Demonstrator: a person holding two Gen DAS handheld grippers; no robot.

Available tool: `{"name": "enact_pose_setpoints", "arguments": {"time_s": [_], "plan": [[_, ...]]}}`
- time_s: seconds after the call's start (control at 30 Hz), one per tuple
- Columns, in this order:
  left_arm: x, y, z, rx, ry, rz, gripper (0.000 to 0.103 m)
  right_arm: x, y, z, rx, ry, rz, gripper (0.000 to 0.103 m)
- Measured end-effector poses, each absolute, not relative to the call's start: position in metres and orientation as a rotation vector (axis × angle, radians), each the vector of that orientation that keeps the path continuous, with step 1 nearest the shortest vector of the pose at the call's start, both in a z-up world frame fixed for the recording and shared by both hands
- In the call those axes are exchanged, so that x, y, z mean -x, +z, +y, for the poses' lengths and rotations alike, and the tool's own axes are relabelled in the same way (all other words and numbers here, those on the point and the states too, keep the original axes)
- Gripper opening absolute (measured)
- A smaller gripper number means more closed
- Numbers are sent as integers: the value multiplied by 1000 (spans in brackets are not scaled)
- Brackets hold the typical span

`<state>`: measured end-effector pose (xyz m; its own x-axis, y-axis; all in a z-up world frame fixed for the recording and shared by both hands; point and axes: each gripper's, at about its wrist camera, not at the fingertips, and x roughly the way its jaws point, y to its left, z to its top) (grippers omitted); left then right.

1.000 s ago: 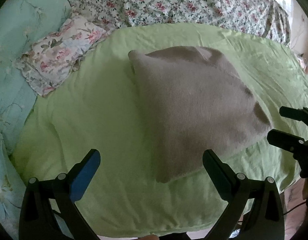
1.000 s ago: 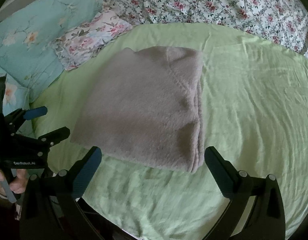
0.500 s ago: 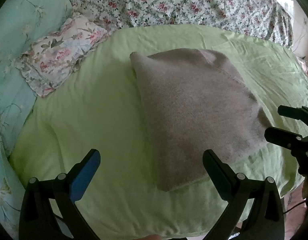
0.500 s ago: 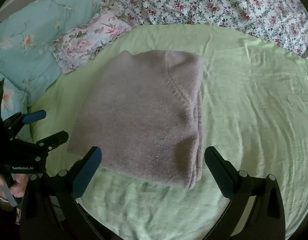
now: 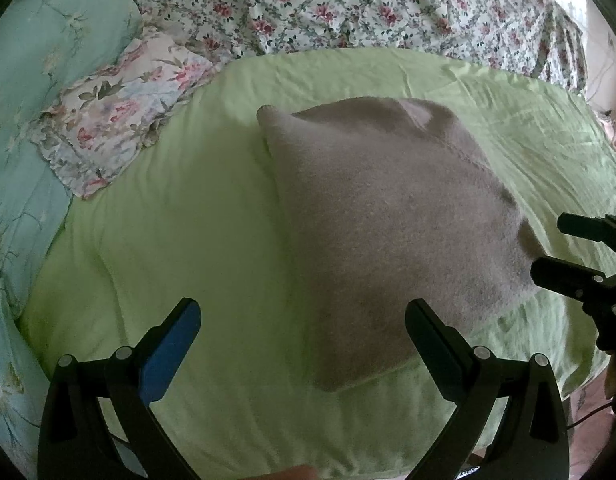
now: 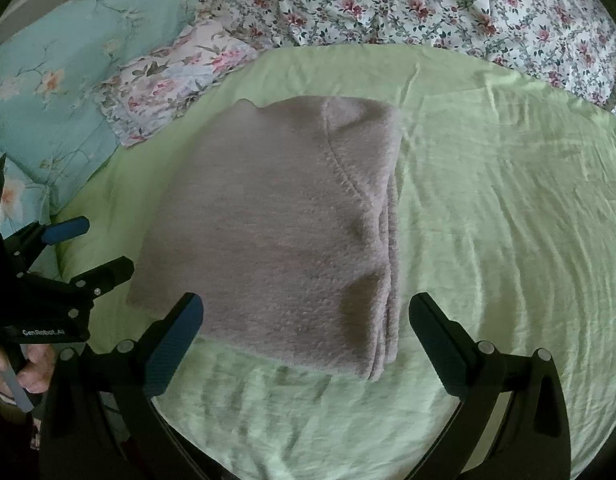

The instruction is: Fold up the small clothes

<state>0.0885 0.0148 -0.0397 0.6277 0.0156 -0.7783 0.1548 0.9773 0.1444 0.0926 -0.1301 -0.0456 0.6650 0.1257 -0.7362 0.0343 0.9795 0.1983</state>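
A grey fleece garment (image 5: 388, 216) lies folded into a thick rectangle on the green bedsheet (image 5: 179, 208); it also shows in the right wrist view (image 6: 275, 232), with stacked layers along its right edge. My left gripper (image 5: 303, 328) is open and empty, just short of the garment's near left corner. My right gripper (image 6: 305, 324) is open and empty, hovering over the garment's near edge. The right gripper shows at the right edge of the left wrist view (image 5: 548, 248), and the left gripper at the left edge of the right wrist view (image 6: 103, 248).
A floral pillow (image 5: 119, 108) and a teal quilt (image 5: 35, 80) lie to the left. A floral quilt (image 5: 348, 4) runs along the back. The bed's near edge (image 5: 540, 396) drops off at lower right. More green sheet (image 6: 508, 220) extends right of the garment.
Both grippers have moved slightly closer to the garment, which looms a little larger. The garment itself has not moved. Both stay open.
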Motion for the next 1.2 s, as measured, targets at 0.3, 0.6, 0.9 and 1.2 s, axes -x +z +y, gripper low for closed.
{"name": "enact_pose_setpoints", "arguments": {"time_s": [0.3,0.6,0.9,1.2], "plan": [[-89,-40,10,-210,-78,891,102,-92,-47,-134,-208,48,850,102],[-90,-41,9,-213,-78,892,102,-92,-49,-135,-209,51,852,102],[-91,-41,9,-214,-79,890,102,-94,-48,-134,-209,54,850,102],[-91,-41,6,-212,-78,890,102,-95,-46,-131,-213,52,846,102]]}}
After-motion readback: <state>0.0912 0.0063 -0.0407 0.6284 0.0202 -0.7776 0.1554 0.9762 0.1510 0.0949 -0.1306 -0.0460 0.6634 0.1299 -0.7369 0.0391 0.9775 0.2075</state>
